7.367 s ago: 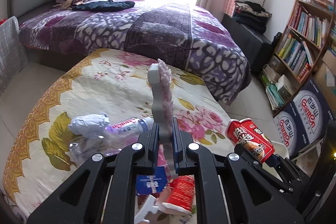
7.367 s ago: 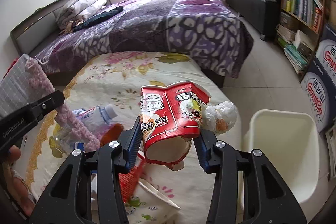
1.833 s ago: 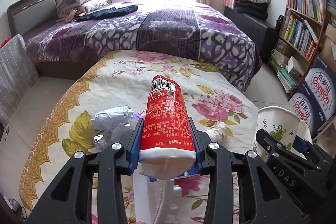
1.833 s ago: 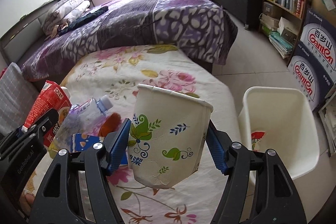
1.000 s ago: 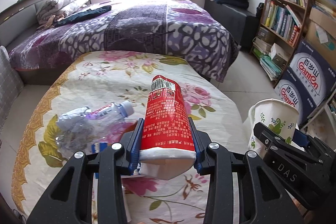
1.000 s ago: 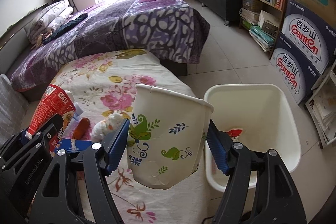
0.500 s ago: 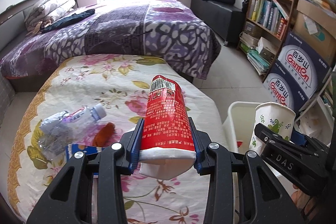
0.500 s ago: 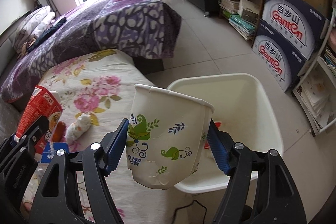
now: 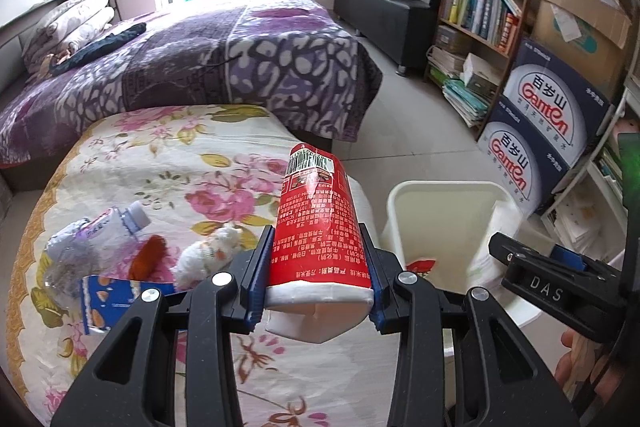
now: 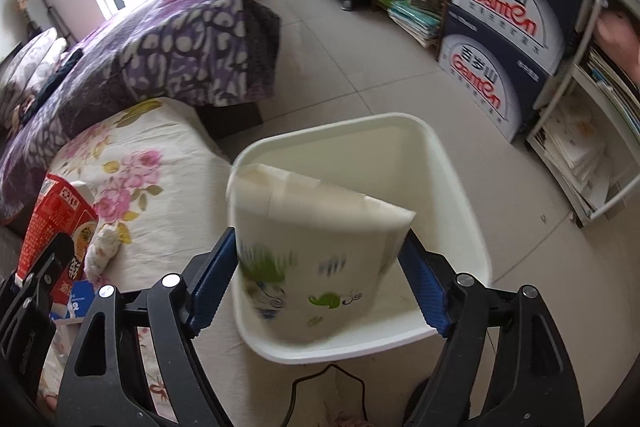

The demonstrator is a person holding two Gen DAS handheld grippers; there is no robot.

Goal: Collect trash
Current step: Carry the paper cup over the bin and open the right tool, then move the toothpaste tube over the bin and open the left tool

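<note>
My left gripper is shut on a red drink carton, held upright above the edge of the floral-covered table. The white bin stands on the floor just right of the table. Over it, my right gripper has its jaws opening. The leaf-printed paper cup is between them, motion-blurred, tipped and slipping down into the bin. A red wrapper lies at the bin's bottom. The left wrist view shows the right gripper at the bin's right side.
On the table lie a crushed plastic bottle, an orange scrap, a crumpled tissue wad and a blue packet. A purple bed stands behind. Stacked Ganten boxes and bookshelves line the right. A black cable lies before the bin.
Both grippers swung right, from over the table to the bin. The right jaws have widened and the cup, firmly held before, now tilts and drops. The carton stays gripped.
</note>
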